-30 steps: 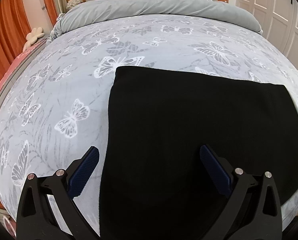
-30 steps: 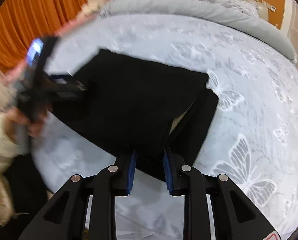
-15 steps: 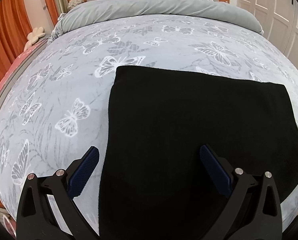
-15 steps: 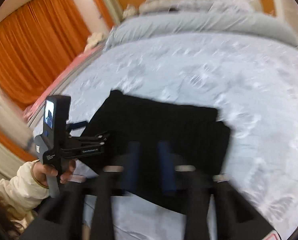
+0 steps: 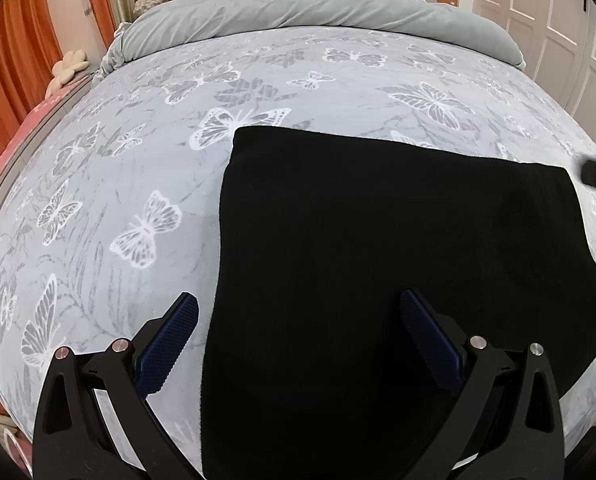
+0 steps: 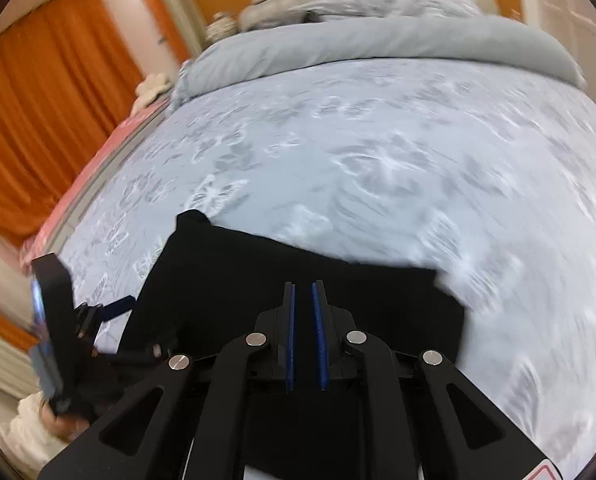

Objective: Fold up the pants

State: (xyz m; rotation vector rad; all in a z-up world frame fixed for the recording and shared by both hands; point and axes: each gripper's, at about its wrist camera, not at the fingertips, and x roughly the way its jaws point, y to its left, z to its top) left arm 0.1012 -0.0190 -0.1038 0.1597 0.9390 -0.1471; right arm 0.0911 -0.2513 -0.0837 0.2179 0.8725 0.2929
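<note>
A: Where are the pants [image 5: 377, 260] found?

B: They are spread flat and folded on the bed [image 5: 146, 168], close to its near edge, on the butterfly cover.

A: How is the left gripper [image 5: 301, 332] held?

B: Its 2 fingers are held wide apart over the near part of the pants. Nothing is pinched.

A: And the right gripper [image 6: 302, 304]?

B: Its jaws have just been opened a little. Only a thin gap is seen, and nothing is held between them.

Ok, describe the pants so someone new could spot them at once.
Start from the bed's butterfly-print cover. The black pants lie folded flat at its near edge, below the rolled grey duvet. They are the only plain black patch on the pale print.
</note>
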